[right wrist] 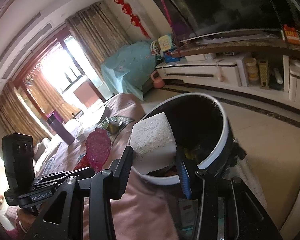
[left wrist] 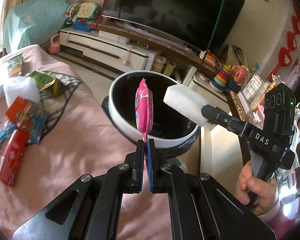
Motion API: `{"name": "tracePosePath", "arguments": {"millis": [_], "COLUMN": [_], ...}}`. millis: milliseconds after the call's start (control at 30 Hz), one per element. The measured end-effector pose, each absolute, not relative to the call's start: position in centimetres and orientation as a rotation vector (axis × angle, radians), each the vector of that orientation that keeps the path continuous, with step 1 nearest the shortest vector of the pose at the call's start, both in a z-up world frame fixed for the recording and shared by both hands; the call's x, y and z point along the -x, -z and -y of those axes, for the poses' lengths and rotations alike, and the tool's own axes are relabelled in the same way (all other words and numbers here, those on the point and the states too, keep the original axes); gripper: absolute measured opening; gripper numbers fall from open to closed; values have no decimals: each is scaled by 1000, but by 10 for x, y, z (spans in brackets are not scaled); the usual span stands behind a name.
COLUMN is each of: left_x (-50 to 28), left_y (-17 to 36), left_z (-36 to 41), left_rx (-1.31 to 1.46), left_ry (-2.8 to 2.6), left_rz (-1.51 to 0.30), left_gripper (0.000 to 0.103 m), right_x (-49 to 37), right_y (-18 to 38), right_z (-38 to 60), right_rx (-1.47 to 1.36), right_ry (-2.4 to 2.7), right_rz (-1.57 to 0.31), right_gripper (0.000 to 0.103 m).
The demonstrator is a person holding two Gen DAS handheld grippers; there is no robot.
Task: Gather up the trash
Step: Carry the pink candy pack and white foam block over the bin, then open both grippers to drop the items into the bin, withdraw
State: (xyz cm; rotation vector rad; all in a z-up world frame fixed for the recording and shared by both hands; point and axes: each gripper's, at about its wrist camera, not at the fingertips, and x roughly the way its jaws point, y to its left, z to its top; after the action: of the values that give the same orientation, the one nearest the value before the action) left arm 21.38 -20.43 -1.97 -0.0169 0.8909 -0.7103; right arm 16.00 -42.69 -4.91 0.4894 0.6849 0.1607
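My left gripper (left wrist: 145, 141) is shut on the bottom edge of a pink snack wrapper (left wrist: 143, 110) and holds it upright over the near rim of a round bin (left wrist: 126, 120) with a white rim and black inside. My right gripper (right wrist: 154, 156) is shut on a white foam block (right wrist: 153, 140) and holds it over the bin's mouth (right wrist: 200, 124). The block (left wrist: 183, 102) and right gripper also show in the left wrist view. The pink wrapper (right wrist: 98, 148) shows in the right wrist view too. Something yellow lies inside the bin (right wrist: 189, 153).
On the pink tablecloth (left wrist: 74, 144) at the left lie red and blue packets (left wrist: 16, 138), a white foam piece (left wrist: 22, 92) and a green-gold wrapper (left wrist: 48, 82). A purple flask (right wrist: 60, 129) stands on the table. A TV (left wrist: 180, 14) and its low cabinet (left wrist: 102, 50) are behind.
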Motion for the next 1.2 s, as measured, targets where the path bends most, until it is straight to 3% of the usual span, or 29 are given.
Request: {"name": "tracePosePath", "arguments": {"millis": [800, 967, 1033, 1067, 1100, 1133, 1200], "left_x": [-260, -262, -259, -258, -258, -256, -254], "left_y": [31, 32, 32, 32, 31, 30, 29], "left_z": [261, 269, 273, 273, 272, 269, 262], "left_rx": [-18, -36, -48, -54, -56, -53, -39], "left_ry": [692, 699, 703, 701, 695, 682, 678], "left_rz": [-982, -989, -986, -983, -980, -966, -955], "left_gripper": [3, 3, 8, 18, 34, 40, 43], "right_x": [-192, -195, -198, -197, -198, -197, -195], "right_y": [60, 63, 64, 65, 65, 65, 64], "right_z": [456, 459, 463, 464, 465, 465, 465], "right_rx": [-463, -464, -476, -487, -494, -497, -505], "right_ry": [-93, -78, -79, -82, -82, -82, -82], "right_rz": [-740, -755, -755, -755, -754, -752, -743], "right_gripper": [44, 49, 53, 55, 59, 64, 72]}}
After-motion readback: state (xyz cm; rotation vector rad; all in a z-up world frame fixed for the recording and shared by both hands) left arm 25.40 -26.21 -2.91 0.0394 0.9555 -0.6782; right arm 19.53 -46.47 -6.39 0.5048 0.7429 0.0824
